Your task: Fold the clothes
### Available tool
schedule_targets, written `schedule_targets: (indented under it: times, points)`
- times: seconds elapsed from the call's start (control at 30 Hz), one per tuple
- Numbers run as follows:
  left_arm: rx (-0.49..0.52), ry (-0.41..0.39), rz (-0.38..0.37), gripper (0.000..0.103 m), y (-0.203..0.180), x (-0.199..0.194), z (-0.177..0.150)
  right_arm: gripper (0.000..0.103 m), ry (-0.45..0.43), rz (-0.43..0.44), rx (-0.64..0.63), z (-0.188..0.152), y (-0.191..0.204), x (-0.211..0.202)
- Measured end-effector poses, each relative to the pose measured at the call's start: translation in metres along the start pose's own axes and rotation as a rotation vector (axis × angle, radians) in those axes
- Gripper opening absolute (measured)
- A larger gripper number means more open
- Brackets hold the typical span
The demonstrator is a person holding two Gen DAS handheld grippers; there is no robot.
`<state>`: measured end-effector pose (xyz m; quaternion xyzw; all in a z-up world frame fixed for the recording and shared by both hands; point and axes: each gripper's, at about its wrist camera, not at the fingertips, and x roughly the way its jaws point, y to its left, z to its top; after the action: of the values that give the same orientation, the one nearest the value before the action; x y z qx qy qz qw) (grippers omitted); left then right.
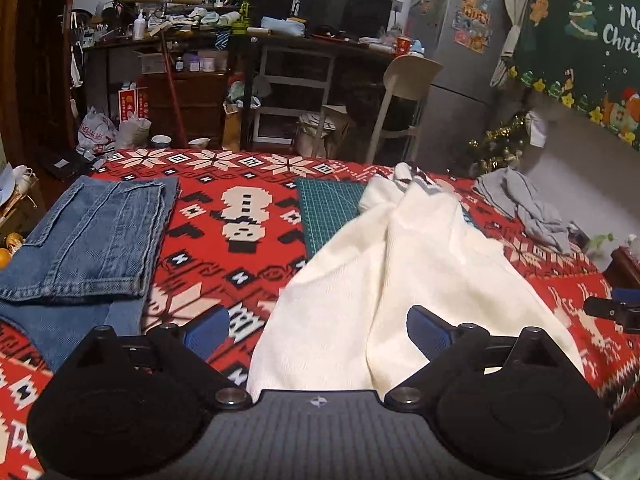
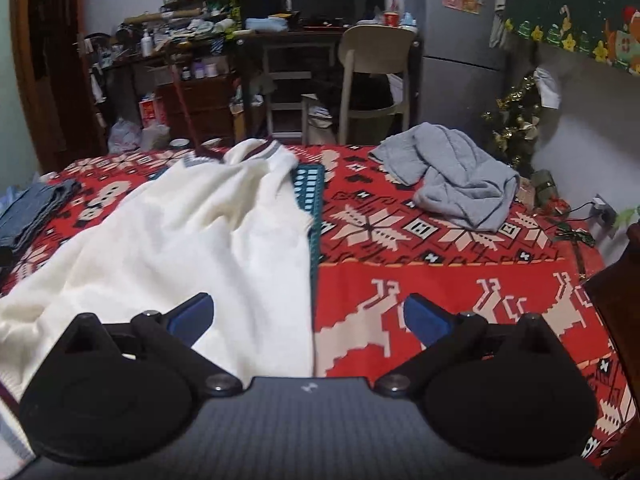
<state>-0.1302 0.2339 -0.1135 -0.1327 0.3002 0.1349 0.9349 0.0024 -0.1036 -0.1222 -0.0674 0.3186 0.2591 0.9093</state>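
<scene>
I have both grippers tilted downward over the bed, pointing forward across it. The left gripper [image 1: 318, 330] has its jaws spread wide, one blue pad over the red blanket [image 1: 224, 248] and the other over the near hem of the white sweater [image 1: 384, 264]; nothing is clamped, and the cloth lies slack between and below them. The right gripper [image 2: 308, 318] is likewise spread wide and holds nothing, its left pad above the white sweater [image 2: 192, 240] and its right pad above bare blanket [image 2: 440, 280].

The sweater is a soft, cream knit, rumpled lengthwise, with a dark red and grey striped V-collar at its far end. It lies partly on a green cutting mat [image 1: 332, 208] with a printed grid. To the left sit folded jeans [image 1: 88, 236], stiff blue denim in a flat rectangle with stitched seams. Far right, a grey garment [image 2: 456, 184] lies crumpled in a loose heap, well apart from the sweater.

The blanket is red with white snowflakes and reindeer. Beyond the bed stand a cluttered desk [image 1: 192, 40], a pale chair [image 2: 376, 60], a grey fridge [image 1: 456, 40] with magnets, and a small tinselled Christmas tree [image 2: 516, 120].
</scene>
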Motion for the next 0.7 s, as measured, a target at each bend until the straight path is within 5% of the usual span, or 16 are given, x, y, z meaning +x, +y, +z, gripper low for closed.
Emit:
schedule_targets:
  times: [0.07, 0.13, 0.2, 0.3, 0.4, 0.7]
  points:
    - [-0.014, -0.001, -0.026, 0.096, 0.001, 0.006, 0.007, 0.099, 0.01, 0.023, 0.026, 0.006, -0.003, 0.009]
    - [-0.027, 0.008, -0.044, 0.095, 0.001, 0.016, 0.017, 0.083, 0.026, 0.04, 0.046, 0.013, -0.005, 0.02]
    - [-0.012, 0.009, -0.07, 0.093, 0.001, 0.026, 0.026, 0.055, 0.048, 0.049, 0.043, 0.02, -0.003, 0.033]
    - [0.011, 0.011, -0.108, 0.081, 0.001, 0.041, 0.041, 0.03, 0.078, 0.064, 0.033, 0.032, 0.001, 0.053]
    - [0.074, 0.017, -0.122, 0.071, -0.004, 0.054, 0.052, 0.019, 0.101, 0.084, 0.013, 0.044, 0.005, 0.074]
    - [0.196, 0.097, -0.108, 0.063, -0.002, 0.11, 0.069, 0.018, 0.189, 0.091, 0.048, 0.069, -0.005, 0.15]
